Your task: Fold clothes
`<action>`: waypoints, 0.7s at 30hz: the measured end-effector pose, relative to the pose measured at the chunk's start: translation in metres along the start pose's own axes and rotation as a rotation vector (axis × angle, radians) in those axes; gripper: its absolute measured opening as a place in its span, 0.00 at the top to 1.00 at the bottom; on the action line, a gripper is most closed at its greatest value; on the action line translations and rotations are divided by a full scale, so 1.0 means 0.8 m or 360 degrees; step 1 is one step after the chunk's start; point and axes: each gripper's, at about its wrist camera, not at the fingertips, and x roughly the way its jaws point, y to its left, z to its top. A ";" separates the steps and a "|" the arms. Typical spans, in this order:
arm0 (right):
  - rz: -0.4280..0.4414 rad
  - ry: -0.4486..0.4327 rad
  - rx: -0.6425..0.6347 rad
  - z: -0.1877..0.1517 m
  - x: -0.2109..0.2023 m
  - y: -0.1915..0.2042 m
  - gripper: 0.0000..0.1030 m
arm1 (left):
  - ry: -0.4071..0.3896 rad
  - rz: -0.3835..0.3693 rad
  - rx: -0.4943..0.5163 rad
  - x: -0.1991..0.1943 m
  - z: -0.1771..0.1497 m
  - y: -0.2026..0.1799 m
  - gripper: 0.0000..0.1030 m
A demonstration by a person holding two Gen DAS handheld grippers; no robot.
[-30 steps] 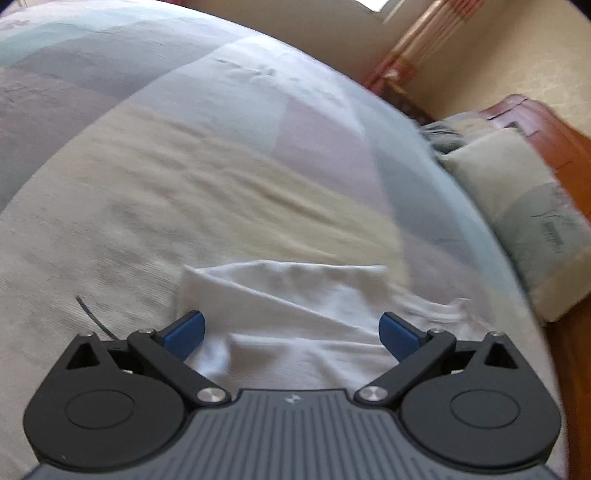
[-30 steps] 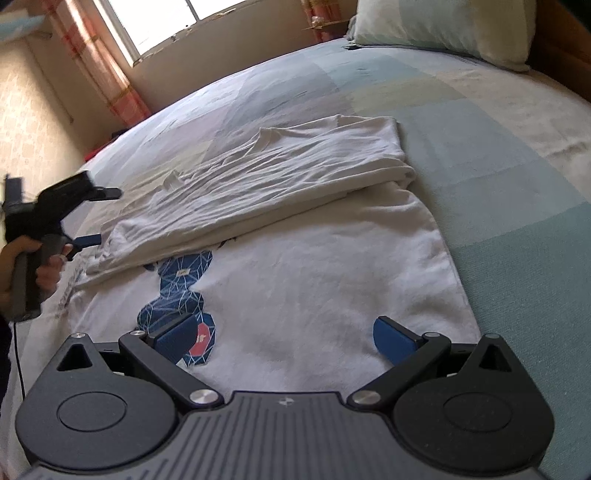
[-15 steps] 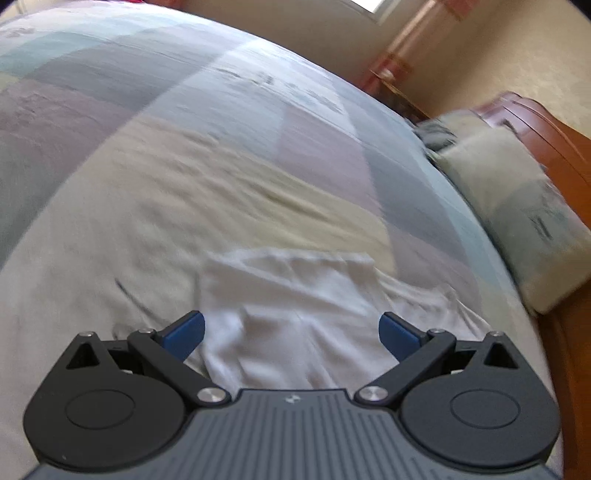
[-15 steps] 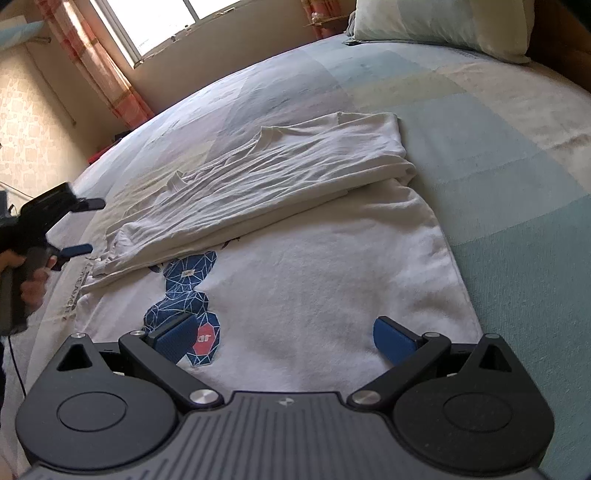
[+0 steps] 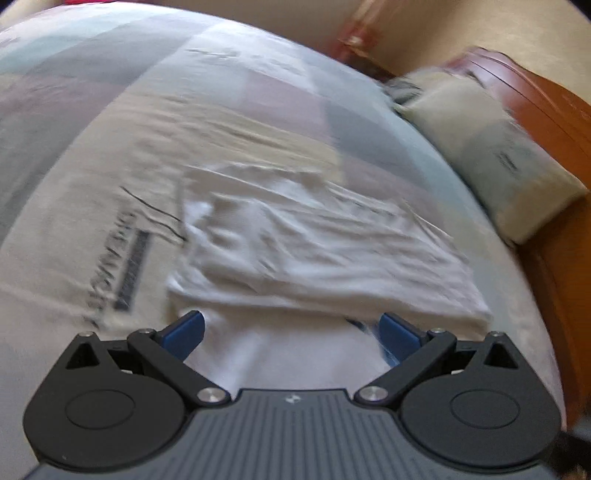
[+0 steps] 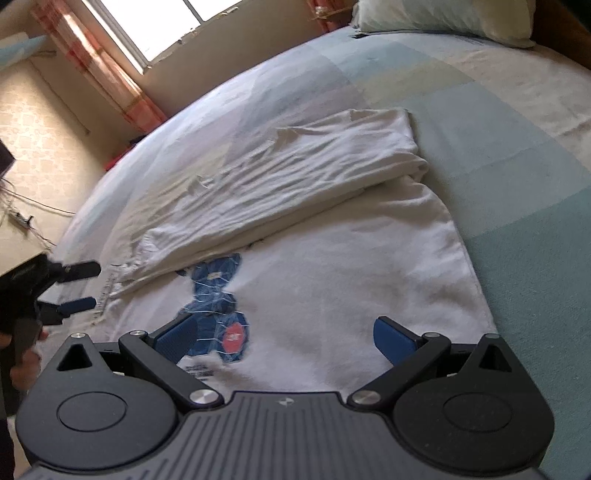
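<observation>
While both grippers (image 5: 291, 330) (image 6: 284, 338) stay wide open, the left has backed off the shirt (image 6: 332, 280).

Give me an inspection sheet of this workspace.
Surface: bed under a pastel check cover.
Job's things: white T-shirt spread flat, far side folded over, blue print showing.
Clutter: nothing seen.
Grippers: left gripper open at the shirt's left end; right gripper open over the near hem.
Cables: leads on the floor by the wall.
Surroundings: pillow, window, curtain, wooden headboard.
</observation>
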 end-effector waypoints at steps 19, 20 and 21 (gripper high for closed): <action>0.0118 0.0033 0.0037 0.001 -0.008 0.005 0.00 | -0.0069 -0.0014 -0.0090 0.002 -0.035 0.015 0.04; 0.0121 0.0034 0.0035 0.001 -0.008 0.005 0.00 | -0.0037 -0.0033 -0.0060 0.000 -0.045 0.009 0.04; 0.0124 0.0036 0.0034 0.001 -0.008 0.006 0.00 | -0.0005 -0.0052 -0.0031 -0.002 -0.056 0.003 0.04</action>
